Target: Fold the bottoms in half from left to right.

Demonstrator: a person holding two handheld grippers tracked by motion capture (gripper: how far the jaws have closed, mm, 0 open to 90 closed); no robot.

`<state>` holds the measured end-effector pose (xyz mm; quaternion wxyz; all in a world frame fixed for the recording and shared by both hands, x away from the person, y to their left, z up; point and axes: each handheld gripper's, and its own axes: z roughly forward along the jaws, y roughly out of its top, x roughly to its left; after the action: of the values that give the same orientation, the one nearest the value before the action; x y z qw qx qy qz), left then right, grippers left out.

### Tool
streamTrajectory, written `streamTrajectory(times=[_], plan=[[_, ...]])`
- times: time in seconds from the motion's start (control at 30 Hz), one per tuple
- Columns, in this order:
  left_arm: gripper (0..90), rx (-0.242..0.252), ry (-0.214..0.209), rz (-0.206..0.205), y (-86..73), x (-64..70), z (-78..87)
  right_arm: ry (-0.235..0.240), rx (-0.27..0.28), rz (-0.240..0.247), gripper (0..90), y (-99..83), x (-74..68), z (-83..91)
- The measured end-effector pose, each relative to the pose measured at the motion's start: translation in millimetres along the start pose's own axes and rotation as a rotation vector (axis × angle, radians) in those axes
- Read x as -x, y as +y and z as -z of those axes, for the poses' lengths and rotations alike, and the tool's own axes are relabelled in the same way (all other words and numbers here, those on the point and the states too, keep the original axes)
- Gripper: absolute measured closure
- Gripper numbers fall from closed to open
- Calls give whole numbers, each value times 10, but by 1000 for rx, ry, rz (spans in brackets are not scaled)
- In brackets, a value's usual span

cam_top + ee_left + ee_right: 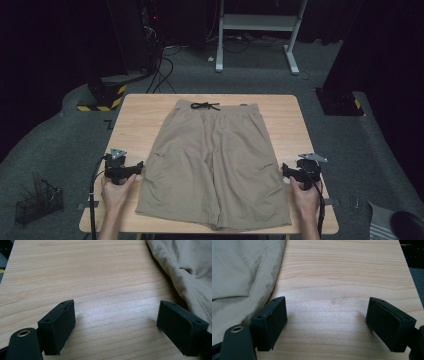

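A pair of khaki shorts [212, 160] lies flat on the wooden table [135, 115], waistband and black drawstring [204, 105] at the far side, legs toward me. My left gripper [131, 169] rests on the table just left of the shorts' left leg, open, with bare wood between its jaws [116, 322]. The cloth edge [185, 272] lies beside its right jaw. My right gripper [289, 171] sits at the shorts' right leg edge, open over bare wood [327, 320]. The shorts' side seam [244, 282] lies next to its left jaw.
A wire basket [39, 204] stands on the floor at the left. A white desk frame [257, 30] and cables [165, 70] lie beyond the table. A dark stand [340, 100] sits at the far right.
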<state>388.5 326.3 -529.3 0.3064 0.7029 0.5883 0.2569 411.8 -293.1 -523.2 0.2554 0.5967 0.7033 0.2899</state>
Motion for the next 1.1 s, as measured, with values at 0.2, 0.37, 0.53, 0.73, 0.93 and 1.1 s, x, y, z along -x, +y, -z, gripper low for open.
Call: streamTrajectory(times=[0.2, 0.37, 0.53, 0.73, 0.93, 1.1], plan=[[150, -2, -1, -3, 1, -1, 1, 1, 0, 0, 170, 0, 0, 0], [150, -1, -3, -1, 0, 3, 1, 2, 0, 0, 170, 1, 1, 0], [152, -1, 0, 2, -1, 5, 2, 16, 0, 15, 168, 15, -4, -15], [139, -3, 0, -1, -4, 17, 4, 33, -7, 25, 135, 21, -3, -23], [142, -2, 5, 3, -4, 17, 4, 33, -6, 29, 137, -1, -16, -2], [150, 0, 5, 2, -7, 19, 8, 32, -6, 26, 137, -3, -18, 0]])
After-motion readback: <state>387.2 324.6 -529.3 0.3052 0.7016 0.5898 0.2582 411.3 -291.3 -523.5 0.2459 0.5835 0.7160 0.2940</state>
